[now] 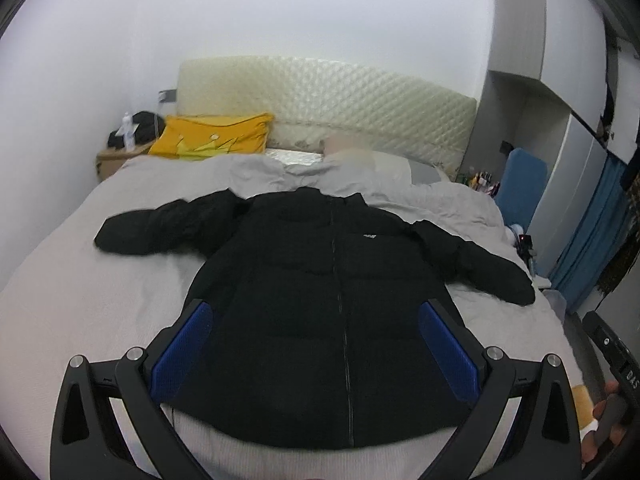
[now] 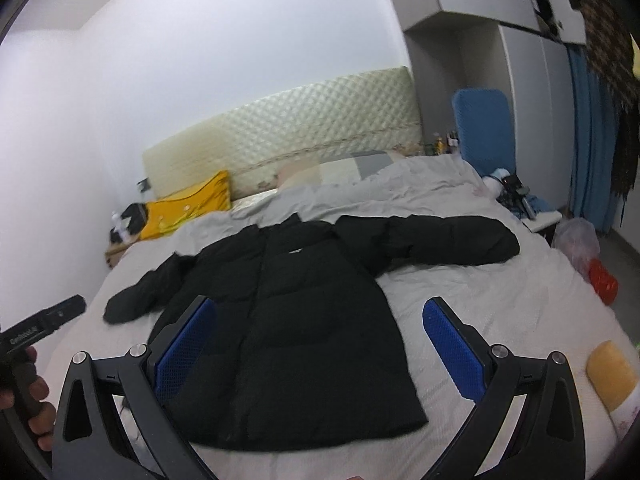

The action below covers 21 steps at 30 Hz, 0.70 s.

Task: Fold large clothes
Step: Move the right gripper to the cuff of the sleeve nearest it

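A black puffer jacket [image 1: 320, 300] lies flat, front up and zipped, on the grey bed [image 1: 72, 288], both sleeves spread out to the sides. It also shows in the right wrist view [image 2: 304, 320]. My left gripper [image 1: 316, 312] is open and empty, held above the jacket's lower half near the hem. My right gripper [image 2: 320, 312] is open and empty, above the jacket's lower right part and the bed [image 2: 500, 300]. The left gripper's body [image 2: 44, 320] shows at the left edge of the right wrist view; the right one [image 1: 612, 352] shows at the right edge of the left wrist view.
A yellow pillow [image 1: 212, 136] and a grey duvet [image 1: 360, 176] lie by the cream headboard [image 1: 340, 100]. A nightstand [image 1: 116, 156] stands at the far left. A blue chair [image 2: 484, 128], a plastic bag [image 2: 580, 240] and a red object [image 2: 604, 280] stand right of the bed. A yellow cushion [image 2: 612, 372] lies at the near right.
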Available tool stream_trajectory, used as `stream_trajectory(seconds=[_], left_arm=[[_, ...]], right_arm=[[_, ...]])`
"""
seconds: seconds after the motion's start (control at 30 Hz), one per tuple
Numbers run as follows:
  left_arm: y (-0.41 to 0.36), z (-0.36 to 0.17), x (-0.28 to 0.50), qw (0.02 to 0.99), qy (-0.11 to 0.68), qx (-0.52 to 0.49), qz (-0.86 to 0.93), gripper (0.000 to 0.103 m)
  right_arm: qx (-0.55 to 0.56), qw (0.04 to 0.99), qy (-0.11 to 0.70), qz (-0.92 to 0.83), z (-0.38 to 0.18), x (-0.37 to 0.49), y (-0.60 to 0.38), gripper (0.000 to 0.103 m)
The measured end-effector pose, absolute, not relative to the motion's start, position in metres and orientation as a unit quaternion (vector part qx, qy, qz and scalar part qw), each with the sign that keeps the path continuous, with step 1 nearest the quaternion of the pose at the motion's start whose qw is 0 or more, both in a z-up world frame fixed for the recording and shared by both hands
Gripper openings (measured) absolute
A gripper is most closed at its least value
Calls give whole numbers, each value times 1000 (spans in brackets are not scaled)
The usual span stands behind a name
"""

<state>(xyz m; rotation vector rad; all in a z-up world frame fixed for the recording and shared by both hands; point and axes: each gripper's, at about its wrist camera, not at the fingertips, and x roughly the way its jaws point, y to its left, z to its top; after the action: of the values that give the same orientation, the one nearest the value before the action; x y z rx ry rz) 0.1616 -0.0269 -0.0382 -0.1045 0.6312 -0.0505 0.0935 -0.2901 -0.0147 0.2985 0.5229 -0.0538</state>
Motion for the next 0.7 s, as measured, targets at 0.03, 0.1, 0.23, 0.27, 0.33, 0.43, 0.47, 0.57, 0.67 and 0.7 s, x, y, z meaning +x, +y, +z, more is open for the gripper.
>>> stream_trajectory(seconds=[0.03,0.1,0.23,0.27,0.33,0.43,0.47,0.57,0.67,0.7], left_arm=[[-29,-40,170,950,308,-50,-31,103],[-36,-47,191,950,307,-44,-40,103],[-40,-67,228,950,303,-42,-59,103],[-40,-73,237,951,300,-44,-65,103],[-36,-87,251,953,294,-43,-60,103],[-33,-110,264,953,297,-23,-53,103],[-31,-117,265,953,299,-23,-52,103],[-25,-135,275,951,304,-29,-54,103],[-18,-151,284,947,315,-46,-55,103],[-15,-157,286,945,318,-52,-56,103]], right_arm=[[153,954,256,-31,-20,102,-297,103],[158,953,256,-41,-30,114,-310,103],[163,949,262,-62,-52,145,-338,103],[157,951,255,-72,-56,152,-346,103],[148,953,246,-96,-62,164,-362,103],[149,955,229,-118,-68,183,-392,103],[152,954,229,-121,-70,189,-400,103],[166,948,245,-118,-85,216,-428,103],[170,944,258,-119,-102,241,-452,103],[175,942,262,-119,-110,253,-463,103]])
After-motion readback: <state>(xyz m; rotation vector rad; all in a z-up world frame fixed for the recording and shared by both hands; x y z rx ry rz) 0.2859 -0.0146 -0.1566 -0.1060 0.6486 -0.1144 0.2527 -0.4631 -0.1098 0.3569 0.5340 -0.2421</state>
